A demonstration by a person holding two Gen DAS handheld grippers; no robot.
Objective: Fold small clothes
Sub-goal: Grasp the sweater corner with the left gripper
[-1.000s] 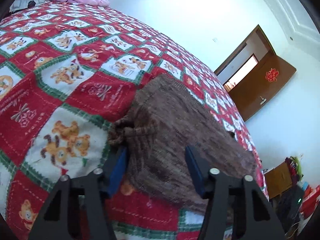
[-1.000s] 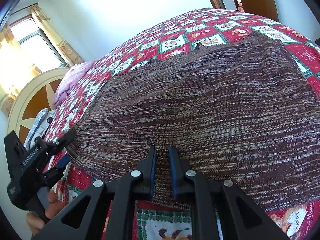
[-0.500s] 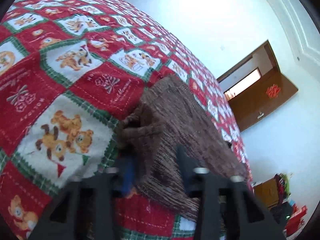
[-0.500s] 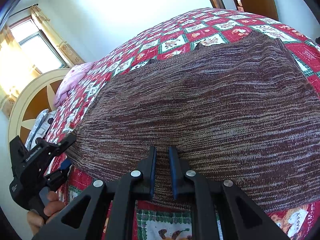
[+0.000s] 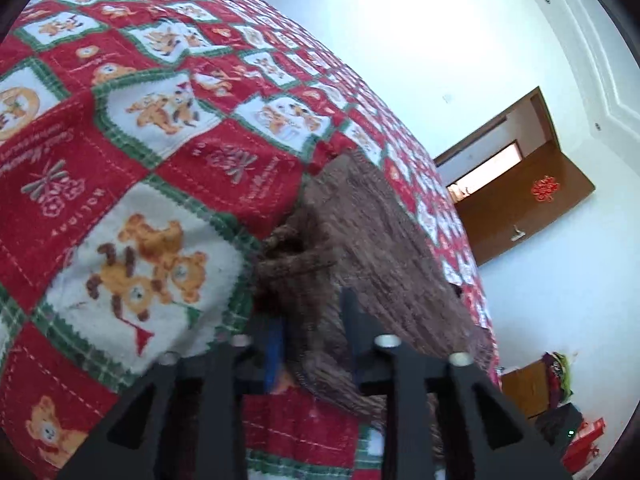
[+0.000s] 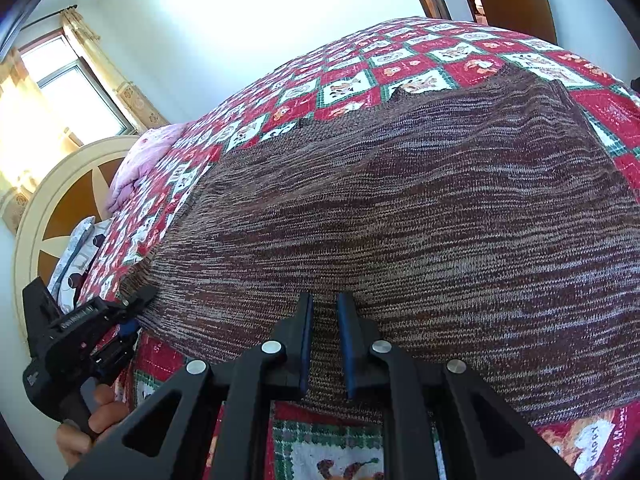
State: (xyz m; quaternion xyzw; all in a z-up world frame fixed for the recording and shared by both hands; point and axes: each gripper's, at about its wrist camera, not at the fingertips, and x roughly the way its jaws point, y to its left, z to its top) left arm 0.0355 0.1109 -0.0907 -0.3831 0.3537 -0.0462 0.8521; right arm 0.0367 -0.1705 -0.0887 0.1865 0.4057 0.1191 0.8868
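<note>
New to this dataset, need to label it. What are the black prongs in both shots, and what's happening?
There is no robot. A person holds a two-finger gripper in each hand, and each has a fisheye camera looking along its fingers. One picture comes from the left gripper, the other from the right gripper. A brown knit garment lies on a red patchwork quilt. The right gripper is shut on its near edge. The left jaws have just been opening, with a bunched corner between them; whether they are pressing it is unclear.

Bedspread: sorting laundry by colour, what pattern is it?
Red, white and green patchwork squares with teddy bears on the bedspread, clearest in left wrist view.
</note>
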